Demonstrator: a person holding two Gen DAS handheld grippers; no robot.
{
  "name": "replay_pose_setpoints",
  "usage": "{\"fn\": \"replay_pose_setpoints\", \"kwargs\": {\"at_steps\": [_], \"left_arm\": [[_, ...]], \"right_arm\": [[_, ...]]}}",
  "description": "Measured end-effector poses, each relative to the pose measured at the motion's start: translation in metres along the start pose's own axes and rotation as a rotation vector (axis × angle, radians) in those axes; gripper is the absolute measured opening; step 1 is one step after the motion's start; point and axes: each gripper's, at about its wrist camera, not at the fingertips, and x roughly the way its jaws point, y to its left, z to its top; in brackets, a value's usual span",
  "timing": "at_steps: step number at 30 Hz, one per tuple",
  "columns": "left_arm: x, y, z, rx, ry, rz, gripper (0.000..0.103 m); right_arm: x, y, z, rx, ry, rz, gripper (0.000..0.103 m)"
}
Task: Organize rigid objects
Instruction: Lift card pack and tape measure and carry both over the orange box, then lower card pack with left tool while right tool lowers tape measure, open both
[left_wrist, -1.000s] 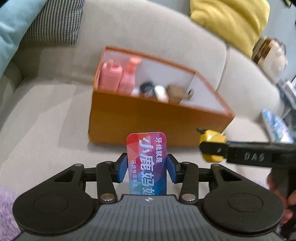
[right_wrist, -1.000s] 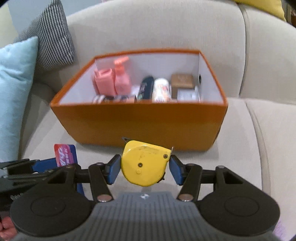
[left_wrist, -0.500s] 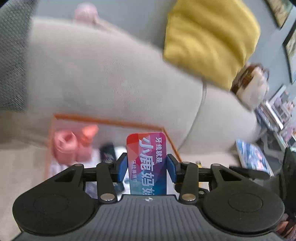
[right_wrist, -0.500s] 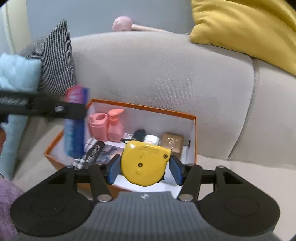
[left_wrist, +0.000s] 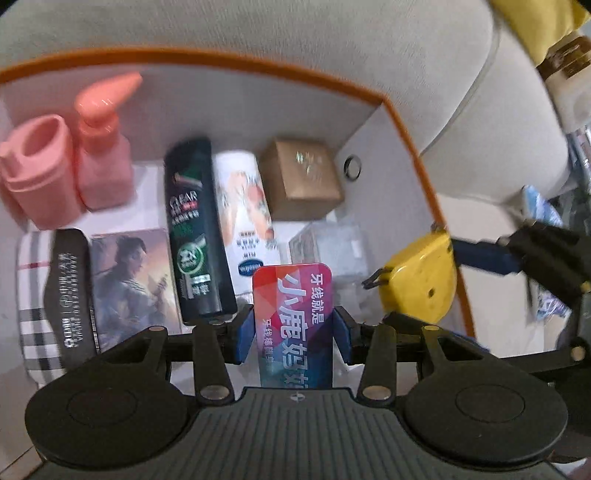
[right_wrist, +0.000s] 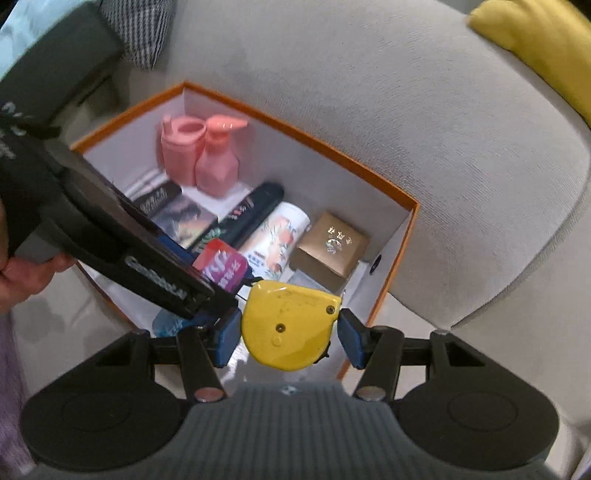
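Right wrist view showed the orange box on the sofa, now directly beneath both grippers instead of ahead. Right gripper fingers clamped the yellow tape measure; left gripper fingers clamped the floss card. Both seemed ready for lowering in.

A light grey fabric sofa fills the background, its rounded backrest rising beyond the left hand-held gripper. A yellow cushion sits on the backrest, up and right of the right hand-held gripper. A checked cushion lies far up left beside a pale blue one.
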Motion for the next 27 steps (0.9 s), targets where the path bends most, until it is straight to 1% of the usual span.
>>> {"fn": "replay_pose_setpoints", "kwargs": {"at_steps": [4,7,9,11,13,14,15,16,19,21,23,25,27], "left_arm": [[0.02,0.002,0.009,-0.023,0.083,0.034,0.051],[0.027,0.002,0.011,-0.029,0.122,0.052,0.051],[0.029,0.004,0.012,-0.047,0.152,0.069,0.051],[0.031,0.006,0.013,-0.056,0.175,0.062,0.055],[0.029,0.009,0.011,-0.057,0.171,0.045,0.064],[0.026,0.01,0.009,-0.058,0.16,0.045,0.065],[0.018,0.011,0.006,-0.048,0.122,0.041,0.065],[0.007,0.012,0.002,-0.029,0.068,0.026,0.064],[-0.037,0.021,-0.019,-0.013,-0.144,-0.025,0.063],[-0.059,0.027,-0.032,0.0,-0.241,-0.024,0.063],[-0.072,0.032,-0.043,0.01,-0.301,0.018,0.063],[-0.08,0.034,-0.05,0.016,-0.337,0.062,0.063],[-0.084,0.038,-0.057,0.021,-0.366,0.086,0.063]], "right_arm": [[0.009,-0.011,0.004,-0.025,0.026,0.032,0.058],[0.015,-0.013,0.006,-0.059,0.037,0.048,0.058],[0.018,-0.015,0.007,-0.053,0.055,0.067,0.058],[0.02,-0.015,0.01,-0.05,0.078,0.077,0.058],[0.02,-0.014,0.012,-0.062,0.091,0.076,0.058],[0.02,-0.014,0.013,-0.058,0.105,0.08,0.058],[0.021,-0.014,0.014,-0.048,0.125,0.09,0.058],[0.021,-0.014,0.015,-0.038,0.138,0.096,0.058],[0.02,-0.008,0.019,-0.019,0.171,0.129,0.058],[0.027,-0.007,0.024,0.052,0.232,0.14,0.058],[0.039,-0.006,0.028,0.134,0.297,0.135,0.058],[0.051,-0.006,0.03,0.194,0.345,0.122,0.058],[0.061,-0.004,0.03,0.248,0.394,0.102,0.058]]}}
